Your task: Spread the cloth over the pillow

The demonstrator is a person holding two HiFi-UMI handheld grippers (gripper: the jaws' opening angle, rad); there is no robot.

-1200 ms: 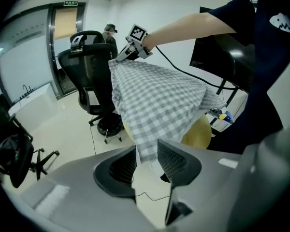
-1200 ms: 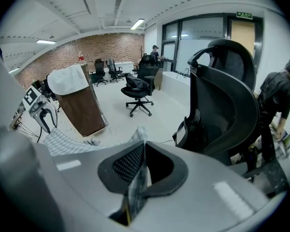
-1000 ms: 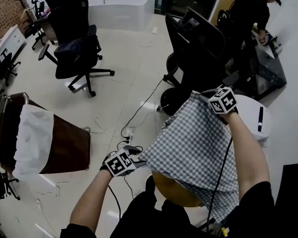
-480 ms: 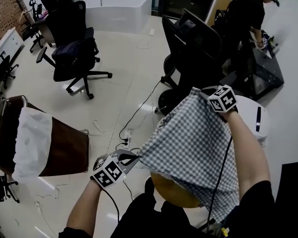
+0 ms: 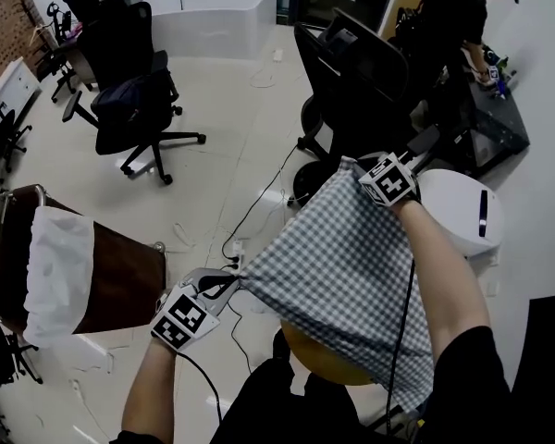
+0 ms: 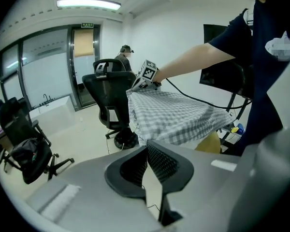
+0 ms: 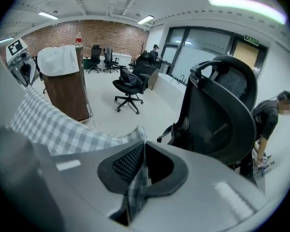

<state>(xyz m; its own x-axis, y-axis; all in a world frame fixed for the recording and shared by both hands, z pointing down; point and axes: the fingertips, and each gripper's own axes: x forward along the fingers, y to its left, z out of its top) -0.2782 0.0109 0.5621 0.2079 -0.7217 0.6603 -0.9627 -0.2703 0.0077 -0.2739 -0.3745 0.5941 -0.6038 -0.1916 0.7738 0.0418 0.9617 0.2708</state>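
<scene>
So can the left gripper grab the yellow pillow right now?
Probably not: the left gripper is shut on a corner of the checked cloth, which hangs over the yellow pillow.

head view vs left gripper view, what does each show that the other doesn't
Only the head view: the brown cabinet draped in white fabric and the round white table. Only the left gripper view: the long ceiling light. Both: the grey-and-white checked cloth above the yellow rounded pillow, held by the right gripper.
</scene>
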